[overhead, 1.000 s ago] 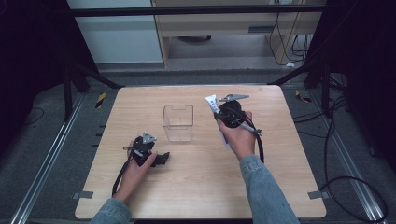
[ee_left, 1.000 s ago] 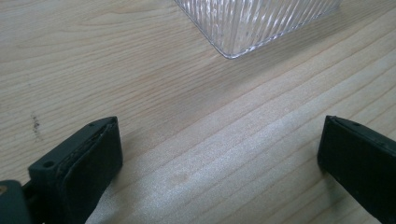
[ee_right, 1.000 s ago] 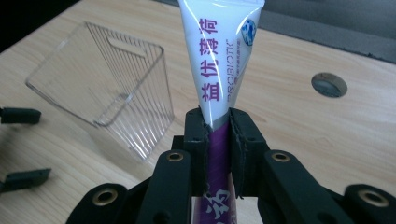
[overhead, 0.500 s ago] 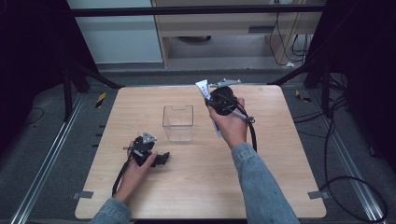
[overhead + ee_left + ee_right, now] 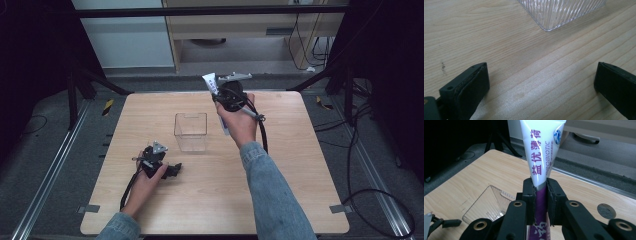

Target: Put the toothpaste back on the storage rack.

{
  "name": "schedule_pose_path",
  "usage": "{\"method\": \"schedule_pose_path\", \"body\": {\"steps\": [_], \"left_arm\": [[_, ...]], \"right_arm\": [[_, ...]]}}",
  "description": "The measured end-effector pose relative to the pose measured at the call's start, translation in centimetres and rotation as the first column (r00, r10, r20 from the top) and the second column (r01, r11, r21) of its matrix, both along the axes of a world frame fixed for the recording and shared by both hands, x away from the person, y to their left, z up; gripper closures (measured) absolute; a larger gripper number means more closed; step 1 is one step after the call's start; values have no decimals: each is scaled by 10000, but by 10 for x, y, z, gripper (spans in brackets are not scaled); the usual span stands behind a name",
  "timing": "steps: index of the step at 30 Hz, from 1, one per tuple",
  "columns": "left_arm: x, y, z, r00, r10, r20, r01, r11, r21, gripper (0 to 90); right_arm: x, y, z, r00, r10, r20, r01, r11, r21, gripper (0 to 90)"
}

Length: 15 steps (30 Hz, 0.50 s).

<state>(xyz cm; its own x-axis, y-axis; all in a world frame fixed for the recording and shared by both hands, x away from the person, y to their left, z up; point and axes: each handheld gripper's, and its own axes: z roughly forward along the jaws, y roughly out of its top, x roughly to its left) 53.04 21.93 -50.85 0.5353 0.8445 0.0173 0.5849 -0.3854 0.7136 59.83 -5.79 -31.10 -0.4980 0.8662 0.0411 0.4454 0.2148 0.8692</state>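
My right gripper [image 5: 216, 95] is raised above the table's far middle, shut on a white toothpaste tube [image 5: 210, 83] with purple lettering. In the right gripper view the tube [image 5: 541, 152] stands up between the two jaws of the right gripper [image 5: 540, 192], its flat crimped end pointing away. A clear ribbed plastic box [image 5: 190, 132] sits open-topped on the wooden table [image 5: 300, 165], to the left of and below the tube; the same box [image 5: 486, 206] shows lower left past the jaws. My left gripper [image 5: 175, 169] rests on the table near the box, open and empty, with a corner of the box [image 5: 559, 12] ahead of the left gripper [image 5: 541, 85].
The table ends at a metal-railed frame [image 5: 45, 170] on the left and right. Cables [image 5: 360, 165] trail over the floor at the right. A cabinet [image 5: 240, 25] stands beyond the far edge. A round hole [image 5: 606, 211] marks the tabletop.
My right gripper has carried the toothpaste tube up and to the left, toward the far side of the clear box. The left gripper has stayed in place.
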Motion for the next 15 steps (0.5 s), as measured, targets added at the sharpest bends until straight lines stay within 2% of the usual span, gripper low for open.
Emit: {"method": "schedule_pose_path", "body": {"steps": [6,15], "left_arm": [[0,0,0,10000,-1,-5,1,10000,7,0],[0,0,0,10000,1,-13,-1,10000,6,0]], "right_arm": [[8,6,5,9999,-33,138,31,9999,115,784],[20,25,12,9992,-32,410,33,10000,-37,784]]}}
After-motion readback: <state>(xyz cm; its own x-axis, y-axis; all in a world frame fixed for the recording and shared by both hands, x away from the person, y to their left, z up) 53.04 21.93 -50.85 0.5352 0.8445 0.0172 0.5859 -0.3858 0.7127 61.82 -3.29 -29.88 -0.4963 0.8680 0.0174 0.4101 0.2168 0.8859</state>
